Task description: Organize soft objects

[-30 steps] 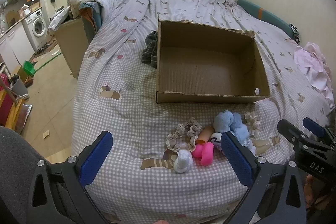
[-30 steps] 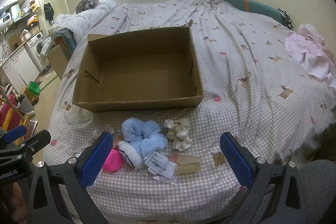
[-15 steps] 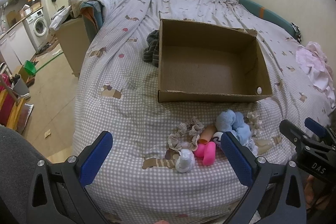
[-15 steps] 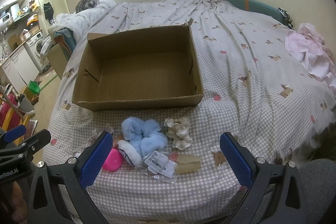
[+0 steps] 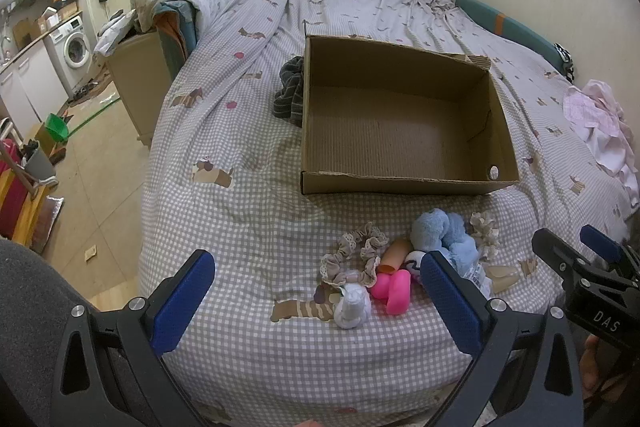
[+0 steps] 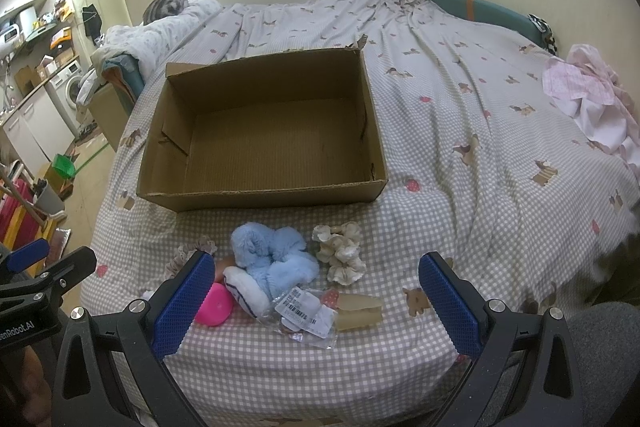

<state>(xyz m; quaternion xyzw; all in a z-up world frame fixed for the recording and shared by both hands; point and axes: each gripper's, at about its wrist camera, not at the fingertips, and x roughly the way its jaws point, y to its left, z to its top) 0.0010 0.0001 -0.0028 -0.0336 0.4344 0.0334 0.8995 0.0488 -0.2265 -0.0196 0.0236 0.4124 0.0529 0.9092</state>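
Lying in a loose heap near the front edge of the bed (image 6: 460, 99) are the soft things: a fluffy blue scrunchie (image 6: 272, 255) in the middle, a cream scrunchie (image 6: 340, 253) just to its right, and a lace-trimmed beige scrunchie (image 5: 354, 257) to its left. A bright pink squishy piece (image 5: 392, 287) touches the beige scrunchie's near side, with a small white sock (image 5: 352, 309) just beside it. A clear packet with a barcode label (image 6: 306, 313) rests against the blue scrunchie, partly over a tan flat item (image 6: 358, 309) that I cannot identify.

Just behind the heap sits an open cardboard box (image 6: 260, 193) with nothing inside. A dark striped cloth (image 5: 290, 93) is bunched against the box's left wall. Off to the right, pink clothing (image 6: 592, 103) lies crumpled on the checked bedspread.

The left gripper (image 5: 316, 301) hangs over the front of the bed with its blue-padded fingers spread wide, grasping nothing. The right gripper (image 6: 316, 301) is likewise splayed and empty, the heap showing between its fingers. A washing machine (image 5: 76, 49) stands far off on the left.
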